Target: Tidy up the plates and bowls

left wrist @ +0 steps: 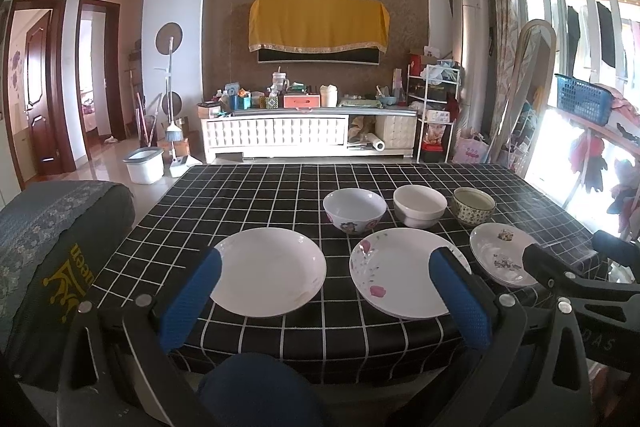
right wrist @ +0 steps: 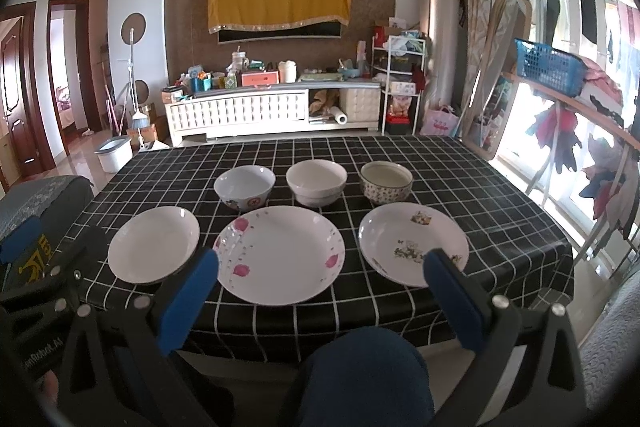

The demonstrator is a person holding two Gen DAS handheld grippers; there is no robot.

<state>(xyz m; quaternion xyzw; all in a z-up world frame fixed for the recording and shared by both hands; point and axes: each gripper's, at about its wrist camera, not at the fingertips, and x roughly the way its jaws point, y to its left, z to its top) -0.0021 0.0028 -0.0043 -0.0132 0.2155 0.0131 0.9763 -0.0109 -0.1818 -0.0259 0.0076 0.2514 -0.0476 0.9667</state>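
Three plates lie in a row near the table's front edge: a plain white plate (left wrist: 267, 271) (right wrist: 154, 245) on the left, a pink-flowered plate (left wrist: 404, 273) (right wrist: 280, 255) in the middle, a small grey-flowered plate (left wrist: 502, 259) (right wrist: 412, 243) on the right. Behind them stand a flowered bowl (left wrist: 354, 210) (right wrist: 244, 187), a white bowl (left wrist: 420, 205) (right wrist: 316, 182) and a patterned bowl (left wrist: 473, 205) (right wrist: 386, 182). My left gripper (left wrist: 326, 267) is open, held above the front edge between the white and pink plates. My right gripper (right wrist: 322, 269) is open over the pink plate's near side. Both hold nothing.
The black checked tablecloth (left wrist: 240, 195) covers the table (right wrist: 500, 187). A grey covered chair (left wrist: 52, 235) stands at the left. A person's blue-clad knee (right wrist: 364, 375) is below the front edge. The right gripper's black frame (left wrist: 576, 279) shows at the right of the left view.
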